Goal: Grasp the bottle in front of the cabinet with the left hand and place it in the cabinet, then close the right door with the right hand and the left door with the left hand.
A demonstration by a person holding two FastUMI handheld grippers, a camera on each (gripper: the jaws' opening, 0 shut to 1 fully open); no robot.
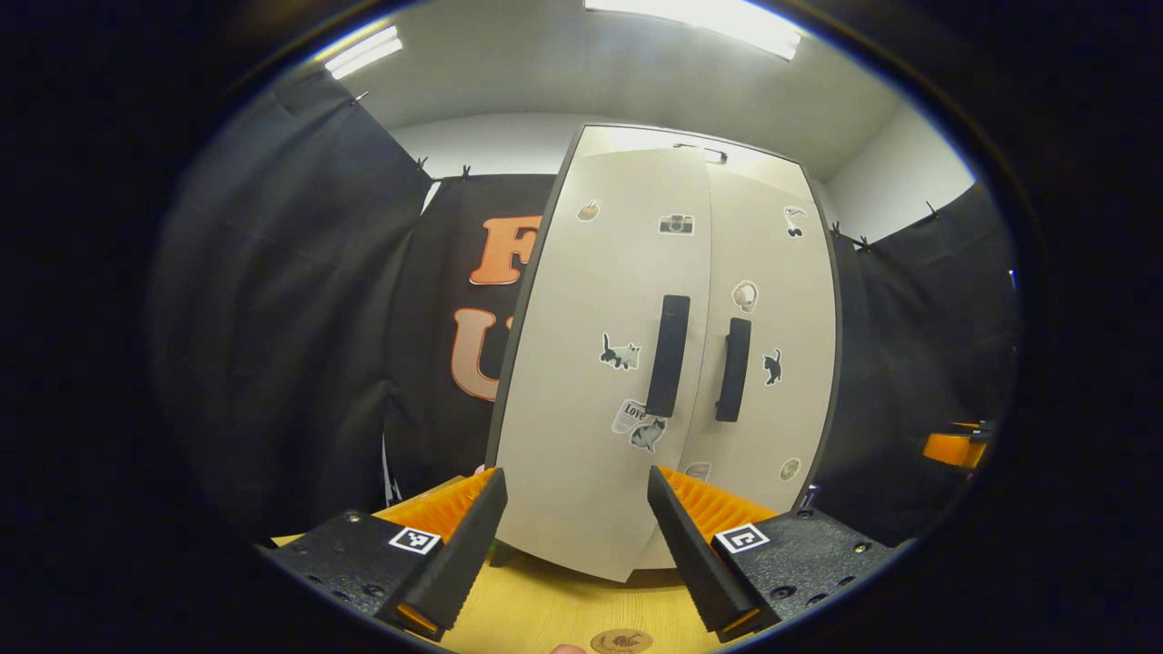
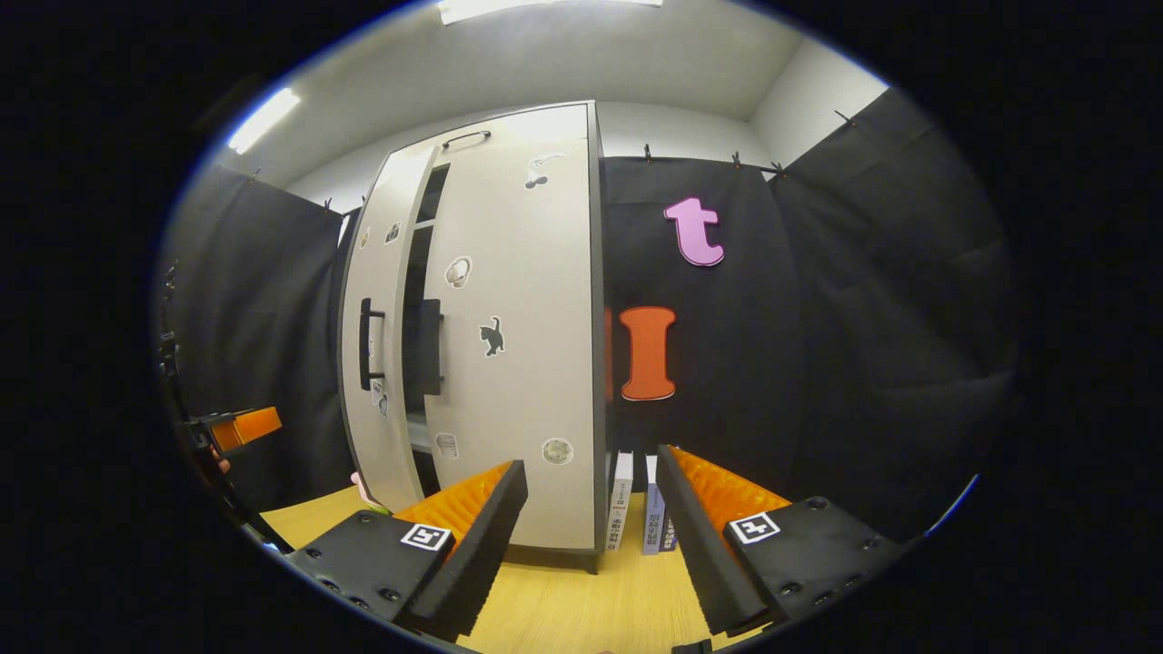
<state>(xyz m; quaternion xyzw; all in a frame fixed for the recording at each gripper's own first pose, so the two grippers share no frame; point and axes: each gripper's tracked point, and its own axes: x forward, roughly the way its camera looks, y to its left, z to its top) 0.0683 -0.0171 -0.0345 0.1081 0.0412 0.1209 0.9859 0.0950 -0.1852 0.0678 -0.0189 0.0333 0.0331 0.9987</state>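
Left gripper [image 1: 572, 554]: open and empty before the left door [image 1: 600, 363], which stands slightly ajar; pushing flat near its handle [image 1: 669, 354] should close it.
Bottle: unseen, judged inside the cabinet [image 2: 509, 327].
Right door [image 2: 536, 345]: looks closed.
Right gripper [image 2: 591, 545]: open and empty.
Books [image 2: 636, 504]: on the table [image 2: 563, 609] right of the cabinet, clear of the doors.

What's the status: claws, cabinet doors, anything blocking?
Left claw open, empty, facing the left door. Right claw open, empty. Right door shut; left door ajar, dark gap showing. Nothing seen blocking the swing.
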